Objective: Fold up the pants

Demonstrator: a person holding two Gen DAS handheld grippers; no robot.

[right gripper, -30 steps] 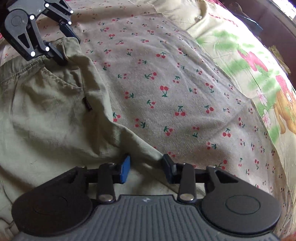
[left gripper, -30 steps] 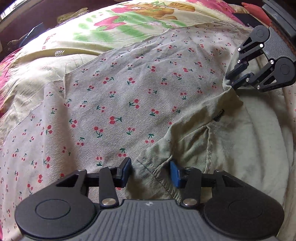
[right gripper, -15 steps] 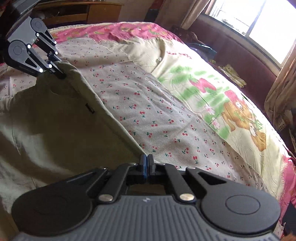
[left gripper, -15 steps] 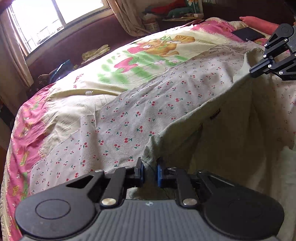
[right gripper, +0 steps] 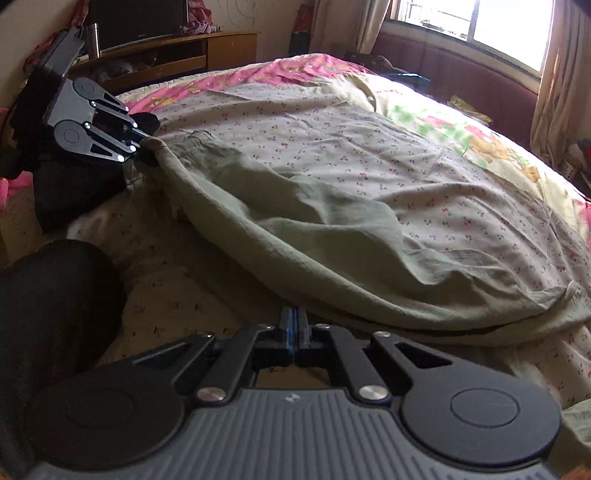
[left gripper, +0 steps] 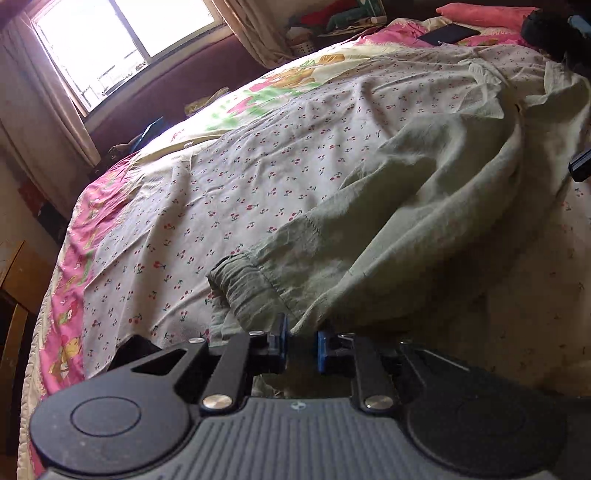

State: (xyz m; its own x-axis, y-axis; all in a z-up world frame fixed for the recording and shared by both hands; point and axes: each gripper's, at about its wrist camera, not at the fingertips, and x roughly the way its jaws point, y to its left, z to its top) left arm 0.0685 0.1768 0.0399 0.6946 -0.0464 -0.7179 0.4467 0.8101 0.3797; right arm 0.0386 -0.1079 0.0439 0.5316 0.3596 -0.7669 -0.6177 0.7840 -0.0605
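Pants [left gripper: 424, 206] now lifted, dragged back.

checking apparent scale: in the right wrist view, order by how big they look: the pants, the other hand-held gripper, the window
1. pants, by far the largest.
2. left hand-held gripper.
3. window, similar in apparent size and cut by the frame edge, so the last two stay unsure.

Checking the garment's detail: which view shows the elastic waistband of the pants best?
The left wrist view: the gathered waistband lies close and sharp. The right wrist view shows only smooth cloth of the pants.
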